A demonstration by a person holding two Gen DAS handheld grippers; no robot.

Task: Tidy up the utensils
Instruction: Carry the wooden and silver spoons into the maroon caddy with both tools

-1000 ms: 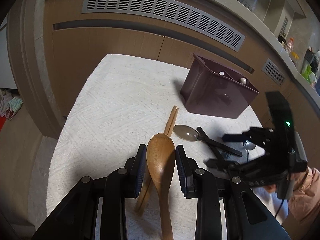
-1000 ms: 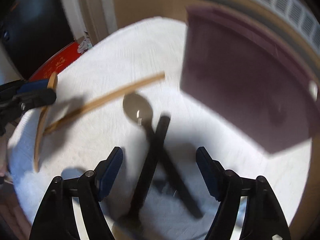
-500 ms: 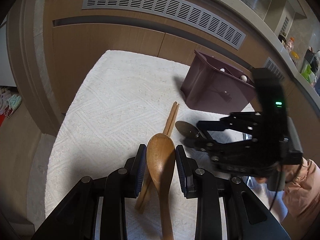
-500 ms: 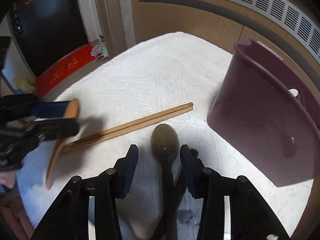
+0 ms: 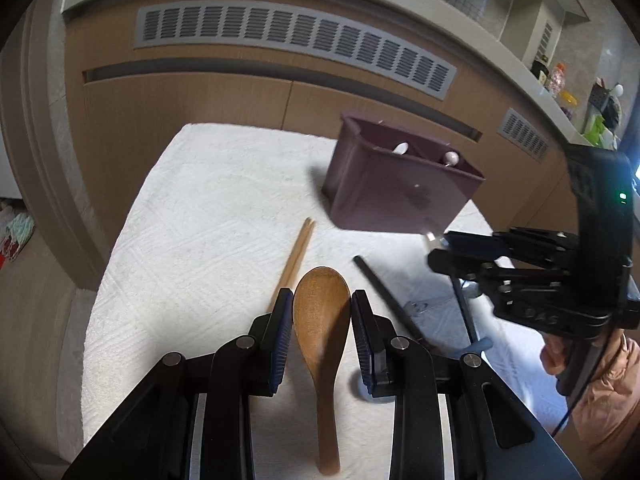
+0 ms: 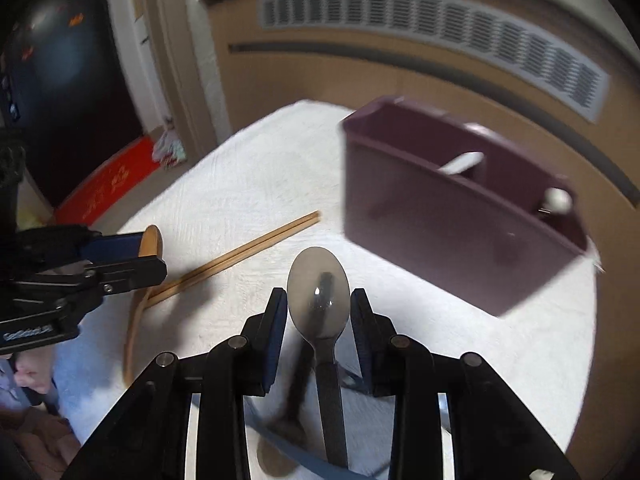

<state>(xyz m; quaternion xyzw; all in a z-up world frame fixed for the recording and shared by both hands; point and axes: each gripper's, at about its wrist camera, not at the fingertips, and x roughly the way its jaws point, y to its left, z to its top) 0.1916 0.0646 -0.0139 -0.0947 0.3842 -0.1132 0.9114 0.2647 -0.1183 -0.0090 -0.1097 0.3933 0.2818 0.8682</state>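
Right wrist view: right claw [image 6: 319, 312], its jaws just closing, is pinching the metal spoon [image 6: 319, 292] by its bowl; this smooth bowl may slip out near the purple holder [image 6: 460, 216].

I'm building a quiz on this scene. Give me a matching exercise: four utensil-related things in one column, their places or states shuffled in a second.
Things:
1. wooden spoon
2. metal spoon
3. chopsticks
4. purple holder

Places or states:
A. lying loose on the white cloth
B. standing on the cloth, white-tipped items inside
C. between the left gripper's jaws
D. between the right gripper's jaws

Pairs: 1-C, 2-D, 3-A, 4-B
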